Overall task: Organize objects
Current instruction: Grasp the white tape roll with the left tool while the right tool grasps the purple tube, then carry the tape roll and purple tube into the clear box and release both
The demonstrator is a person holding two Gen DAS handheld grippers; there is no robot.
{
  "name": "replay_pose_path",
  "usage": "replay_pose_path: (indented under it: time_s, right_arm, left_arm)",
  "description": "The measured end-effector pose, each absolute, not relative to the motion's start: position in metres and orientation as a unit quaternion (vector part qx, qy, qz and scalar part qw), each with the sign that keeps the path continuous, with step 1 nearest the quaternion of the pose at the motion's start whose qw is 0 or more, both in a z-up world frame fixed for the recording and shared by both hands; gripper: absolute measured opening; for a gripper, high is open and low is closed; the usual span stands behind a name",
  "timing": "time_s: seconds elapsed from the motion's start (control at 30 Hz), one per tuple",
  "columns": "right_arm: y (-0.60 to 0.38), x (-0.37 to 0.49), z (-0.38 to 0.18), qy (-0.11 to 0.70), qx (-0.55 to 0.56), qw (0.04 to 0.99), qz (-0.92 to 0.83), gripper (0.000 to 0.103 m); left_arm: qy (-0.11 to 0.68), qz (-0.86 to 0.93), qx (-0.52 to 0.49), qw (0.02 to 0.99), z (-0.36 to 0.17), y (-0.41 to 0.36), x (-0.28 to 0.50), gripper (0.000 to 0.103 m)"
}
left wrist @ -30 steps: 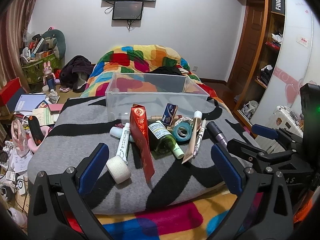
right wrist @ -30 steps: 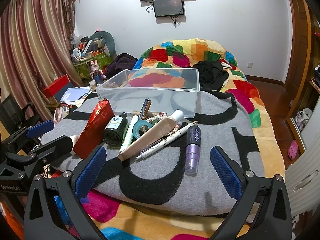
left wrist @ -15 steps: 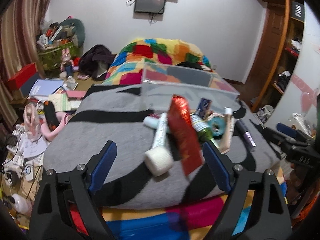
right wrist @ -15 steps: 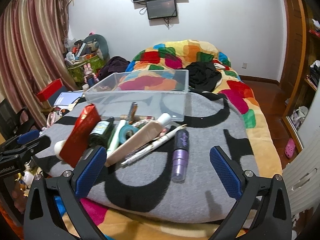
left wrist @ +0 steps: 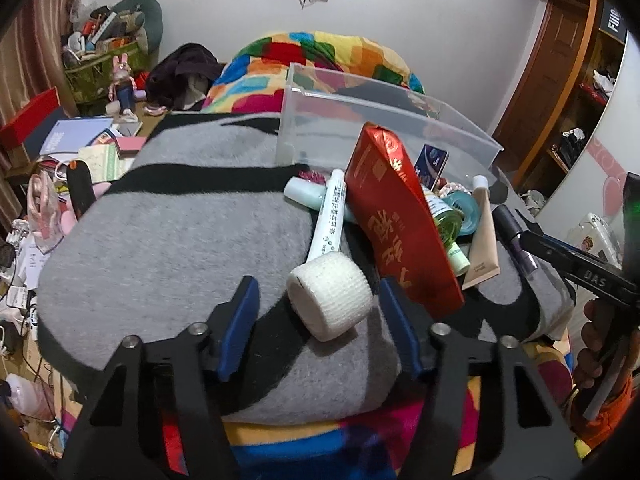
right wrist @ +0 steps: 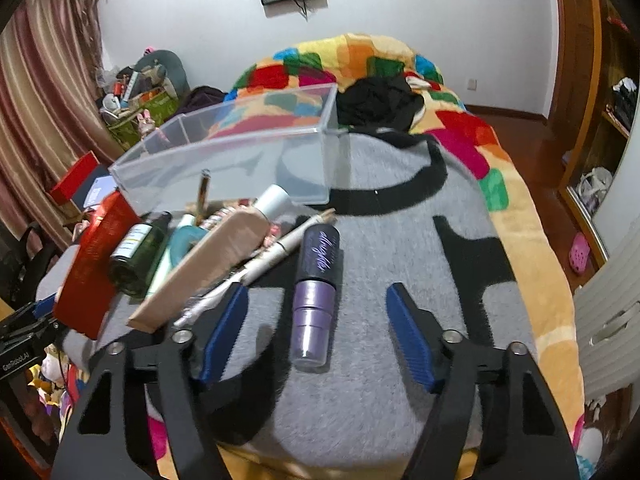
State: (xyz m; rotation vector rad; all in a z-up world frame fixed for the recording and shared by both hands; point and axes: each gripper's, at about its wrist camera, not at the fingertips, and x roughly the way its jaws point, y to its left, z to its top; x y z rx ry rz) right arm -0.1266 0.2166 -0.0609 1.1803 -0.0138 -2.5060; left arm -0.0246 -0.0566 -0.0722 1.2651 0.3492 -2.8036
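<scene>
The left gripper (left wrist: 318,312) sits low, open around the white roll (left wrist: 329,295). The right gripper (right wrist: 316,328) sits low, open around the purple bottle (right wrist: 314,296).

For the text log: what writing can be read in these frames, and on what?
"DAS": right gripper.
"GenRobot.AI": left gripper.
"Fiilo", edge-cropped: black box.
Script word, unreadable: purple bottle.
Gold Chinese characters: red packet.
Unreadable print: white tube, green bottle label.

Both wrist cameras are looking forward, low and close, across the grey blanket (left wrist: 168,248) toward the clear bin (left wrist: 384,128) (right wrist: 240,160): the left from its near-left, the right from its near-right, both sharing the clutter before it.
</scene>
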Motion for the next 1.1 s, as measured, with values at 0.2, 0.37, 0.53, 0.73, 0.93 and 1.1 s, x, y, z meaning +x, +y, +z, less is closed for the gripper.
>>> replay_pose_path:
  time_s: [0.2, 0.37, 0.53, 0.73, 0.93, 1.1]
  right_arm:
    - [0.212, -0.135, -0.073, 0.005, 0.431, 0.184, -0.884, 0.026]
    - [0.217, -0.130, -0.065, 0.003, 0.417, 0.182, -0.891, 0.023]
    - [0.222, -0.127, -0.046, -0.005, 0.398, 0.194, -0.897, 0.023]
    - [0.221, -0.131, -0.017, -0.010, 0.373, 0.218, -0.902, 0.023]
    - [0.209, -0.145, 0.004, -0.008, 0.358, 0.241, -0.902, 0.023]
    - [0.195, -0.158, 0.016, -0.001, 0.348, 0.257, -0.901, 0.023]
  left_arm:
    - [0.114, -0.907, 0.405, 0.019, -0.074, -0.057, -0.029, 0.038]
    - [0.120, -0.910, 0.396, 0.027, -0.069, -0.063, -0.029, 0.038]
    - [0.125, -0.916, 0.380, 0.031, -0.052, -0.071, -0.032, 0.038]
    - [0.114, -0.930, 0.347, 0.027, -0.021, -0.072, -0.043, 0.038]
    - [0.105, -0.943, 0.314, 0.017, 0.007, -0.070, -0.060, 0.038]
    - [0.106, -0.941, 0.320, 0.009, 0.012, -0.074, -0.087, 0.038]
